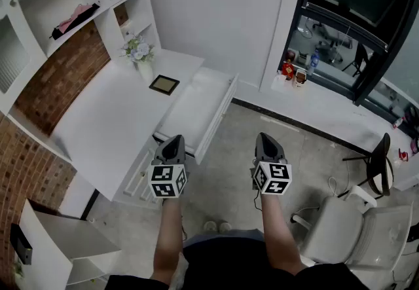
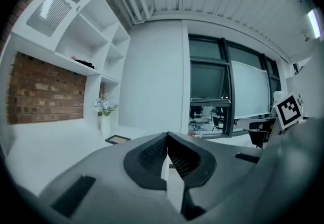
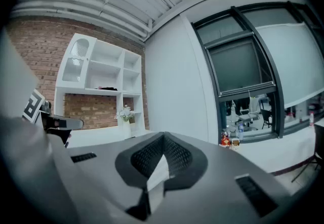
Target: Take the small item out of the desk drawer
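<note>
Fingers point(image 2: 152, 154) closed, empty | left gripper point(image 1: 171, 144) near front of open drawer point(image 1: 196, 108)

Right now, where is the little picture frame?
In the head view, the picture frame lies on the white desk beside the flower vase, left of the open drawer.

Open drawer point(image 1: 218, 114) clear above, chair point(image 1: 353, 230) right

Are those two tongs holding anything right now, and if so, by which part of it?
Nothing is held. The left tongs and the right tongs are both shut with nothing between them, near the open desk drawer.
</note>
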Demonstrator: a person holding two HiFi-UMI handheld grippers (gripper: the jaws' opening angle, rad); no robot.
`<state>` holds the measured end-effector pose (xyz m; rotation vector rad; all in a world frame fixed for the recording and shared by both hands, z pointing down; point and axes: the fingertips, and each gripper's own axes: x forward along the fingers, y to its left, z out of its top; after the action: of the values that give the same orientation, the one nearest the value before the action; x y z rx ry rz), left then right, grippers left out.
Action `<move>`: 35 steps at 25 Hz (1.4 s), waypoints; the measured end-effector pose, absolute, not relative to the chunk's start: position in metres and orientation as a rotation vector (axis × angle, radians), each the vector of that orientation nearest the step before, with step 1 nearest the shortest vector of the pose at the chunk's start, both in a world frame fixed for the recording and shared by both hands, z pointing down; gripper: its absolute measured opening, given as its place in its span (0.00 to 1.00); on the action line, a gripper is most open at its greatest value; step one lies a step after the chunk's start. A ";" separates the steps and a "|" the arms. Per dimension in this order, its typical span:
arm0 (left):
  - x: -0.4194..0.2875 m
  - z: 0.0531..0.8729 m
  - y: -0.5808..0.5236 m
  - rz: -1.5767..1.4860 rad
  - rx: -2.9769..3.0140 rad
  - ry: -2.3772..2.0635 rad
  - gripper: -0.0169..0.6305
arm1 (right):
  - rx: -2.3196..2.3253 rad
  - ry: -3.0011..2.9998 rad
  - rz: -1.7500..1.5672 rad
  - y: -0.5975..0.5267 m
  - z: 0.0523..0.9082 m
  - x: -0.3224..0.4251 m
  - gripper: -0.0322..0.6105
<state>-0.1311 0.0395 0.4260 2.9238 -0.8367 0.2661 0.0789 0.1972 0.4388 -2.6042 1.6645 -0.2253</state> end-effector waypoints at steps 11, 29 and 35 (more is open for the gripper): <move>-0.134 0.432 0.038 0.283 2.914 -0.832 0.04 | -2.600 1.674 -0.244 0.193 0.444 0.074 0.05; -0.135 0.451 0.034 0.332 2.886 -0.807 0.04 | -2.594 1.664 -0.296 0.187 0.459 0.070 0.05; -0.132 0.453 0.028 0.334 2.888 -0.794 0.04 | -2.501 1.729 -0.338 0.172 0.463 0.062 0.27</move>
<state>-0.1319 0.0278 0.4532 2.8883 -0.7936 0.3340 0.0621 0.1721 0.4630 -2.5010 1.7286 -0.3376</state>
